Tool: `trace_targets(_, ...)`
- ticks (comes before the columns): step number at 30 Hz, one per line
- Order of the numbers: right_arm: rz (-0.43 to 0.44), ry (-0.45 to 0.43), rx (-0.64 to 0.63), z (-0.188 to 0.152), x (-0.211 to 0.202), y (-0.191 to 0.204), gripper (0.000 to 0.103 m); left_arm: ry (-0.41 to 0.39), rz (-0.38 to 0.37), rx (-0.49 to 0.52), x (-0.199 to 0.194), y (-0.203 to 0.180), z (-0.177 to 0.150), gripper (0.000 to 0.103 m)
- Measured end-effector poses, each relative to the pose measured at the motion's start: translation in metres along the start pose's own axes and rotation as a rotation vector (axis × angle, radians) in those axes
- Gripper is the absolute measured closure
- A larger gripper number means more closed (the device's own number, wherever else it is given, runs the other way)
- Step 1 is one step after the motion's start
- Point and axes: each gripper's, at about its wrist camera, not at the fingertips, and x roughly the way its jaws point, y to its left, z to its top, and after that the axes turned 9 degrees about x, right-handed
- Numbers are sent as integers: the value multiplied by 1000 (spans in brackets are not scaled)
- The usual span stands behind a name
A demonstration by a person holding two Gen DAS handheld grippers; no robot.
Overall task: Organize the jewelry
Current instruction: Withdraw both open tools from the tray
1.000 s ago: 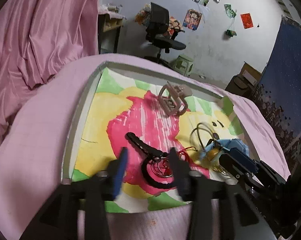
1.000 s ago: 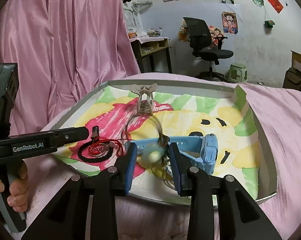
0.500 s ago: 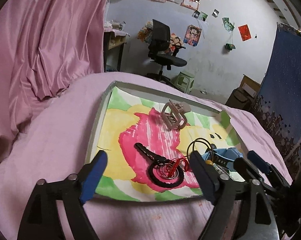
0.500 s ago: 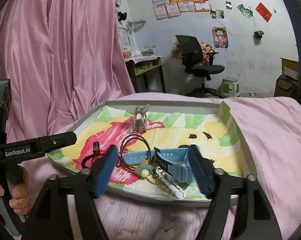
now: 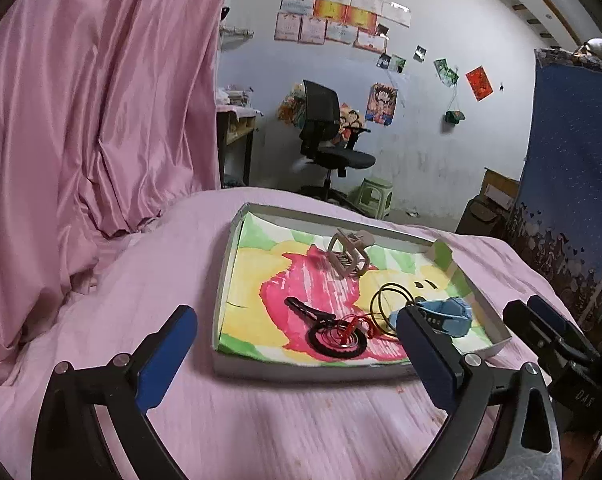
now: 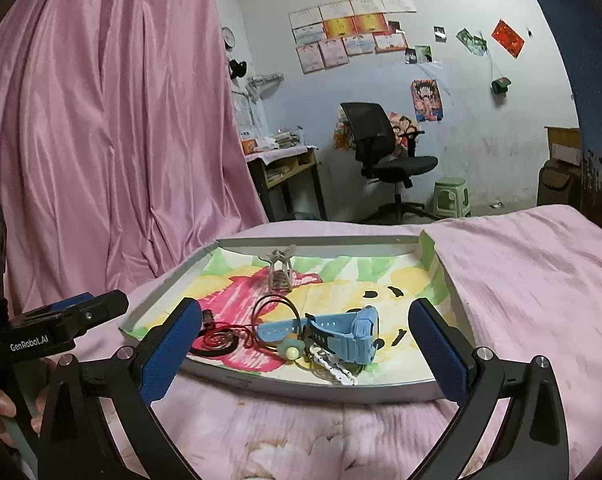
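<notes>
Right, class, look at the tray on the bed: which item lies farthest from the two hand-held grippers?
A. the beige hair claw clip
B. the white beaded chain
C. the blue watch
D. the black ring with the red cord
A: the hair claw clip stands alone near the far wall of the tray, while the blue watch, black ring and white chain cluster by the near edge.

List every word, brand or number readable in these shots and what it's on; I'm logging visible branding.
"GenRobot.AI": white print on the side of the left gripper, seen in the right wrist view.
"DAG", partly legible: on the right gripper body in the left wrist view.
Wall papers and cartoon poster: too small to read.
Blue watch: nothing readable.
</notes>
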Motion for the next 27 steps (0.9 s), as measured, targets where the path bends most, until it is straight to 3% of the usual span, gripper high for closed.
trace_targets(15,-3,-39,-38,-10,-64,16,1,-61,41,61,-67,-10,-19,2)
trace_targets(27,-19,-64,-59,-26,-109,24,1,-87,41,41,-106,-7,-40,2)
